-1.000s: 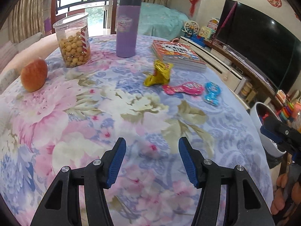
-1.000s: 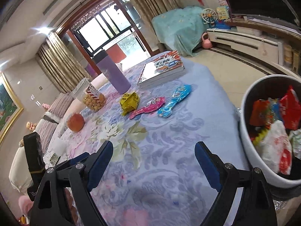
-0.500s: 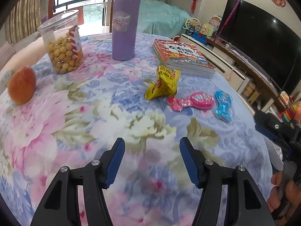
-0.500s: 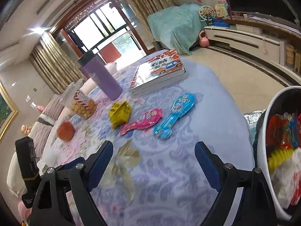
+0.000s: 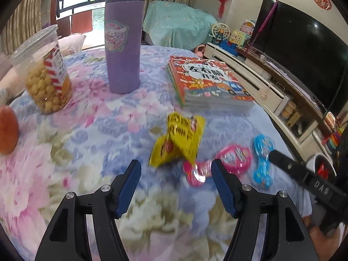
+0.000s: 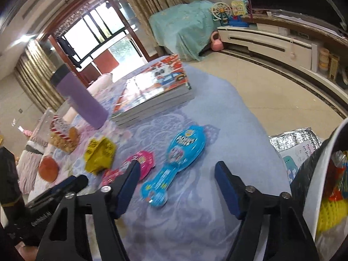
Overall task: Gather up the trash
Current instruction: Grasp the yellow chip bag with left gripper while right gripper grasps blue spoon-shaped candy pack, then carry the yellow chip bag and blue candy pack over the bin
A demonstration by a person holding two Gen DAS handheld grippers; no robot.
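Tabletop (image 5: 65, 169) covered in floral cloth, all trash laid toward its right edge. White bin (image 6: 322, 174) seen just off that edge, already stuffed with wrappers. Book stack (image 5: 206, 84) parked behind trash. Yellow wrapper (image 5: 178, 143) crumpled mid-table, pink wrapper (image 5: 235, 156) beside it, blue wrapper (image 6: 180, 161) outermost. Left gripper (image 5: 174, 184) jaws just widened, nothing gripped, aimed below yellow wrapper. Right gripper (image 6: 176, 184) jaws just narrowed, blue wrapper framed between, not pinched.

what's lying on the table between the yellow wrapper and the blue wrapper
The pink wrapper lies between the yellow wrapper and the blue wrapper; both wrist views show it.
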